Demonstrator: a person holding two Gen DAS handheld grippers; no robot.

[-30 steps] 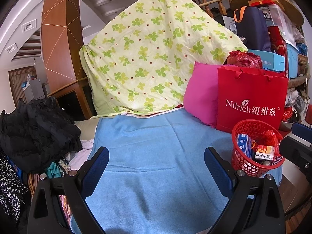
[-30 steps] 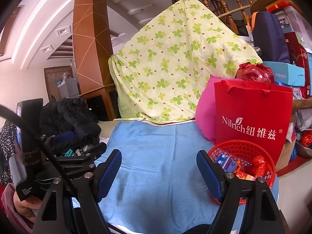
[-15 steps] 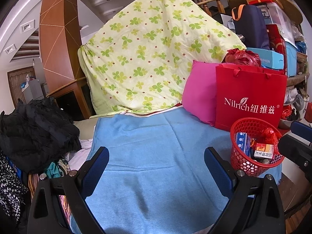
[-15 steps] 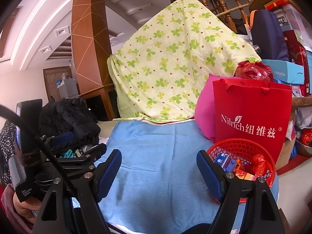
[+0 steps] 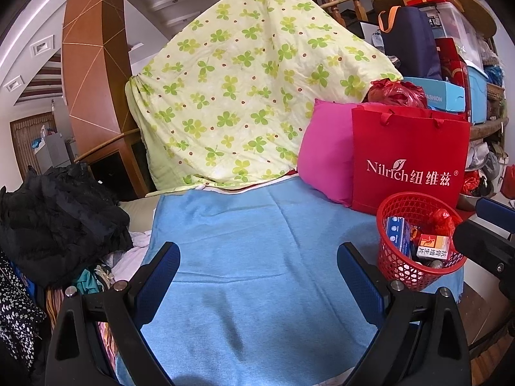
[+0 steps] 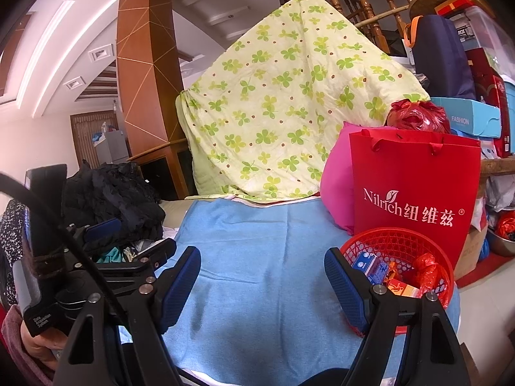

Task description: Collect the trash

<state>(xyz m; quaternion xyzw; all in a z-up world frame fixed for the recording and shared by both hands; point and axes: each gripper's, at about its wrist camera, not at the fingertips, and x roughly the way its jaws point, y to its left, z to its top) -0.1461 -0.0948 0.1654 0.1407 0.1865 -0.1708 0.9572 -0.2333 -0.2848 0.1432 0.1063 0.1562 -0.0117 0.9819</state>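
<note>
Both grippers hover above a blue cloth (image 5: 257, 257) spread flat over a raised surface. The left gripper (image 5: 257, 276) has its 2 blue-padded fingers spread wide, with nothing between them. The right gripper (image 6: 262, 276) is likewise spread wide and holds nothing.

At the right edge of the cloth stands a red plastic basket (image 5: 391, 257) with mesh walls. Inside it lies the collected trash: a blue carton (image 5: 396, 232), a small white and orange box (image 5: 433, 247) printed with Chinese text, and a crumpled red wrapper (image 5: 445, 220). From the right wrist view the basket (image 6: 399, 243) sits just beside the right finger of that gripper, partly hidden behind it.

Directly behind the basket, touching or nearly touching it, stands an upright red paper bag (image 5: 408, 157) printed "Nilrich". A pink pillow (image 5: 325, 160) leans to the left of the bag. Behind both, a pale yellow quilt (image 5: 251, 103) patterned with green clovers drapes over something tall. A heap of black clothing (image 5: 58, 222) lies to the left of the cloth. In the right wrist view, the left gripper's body (image 6: 106, 257) appears at the left edge.
</note>
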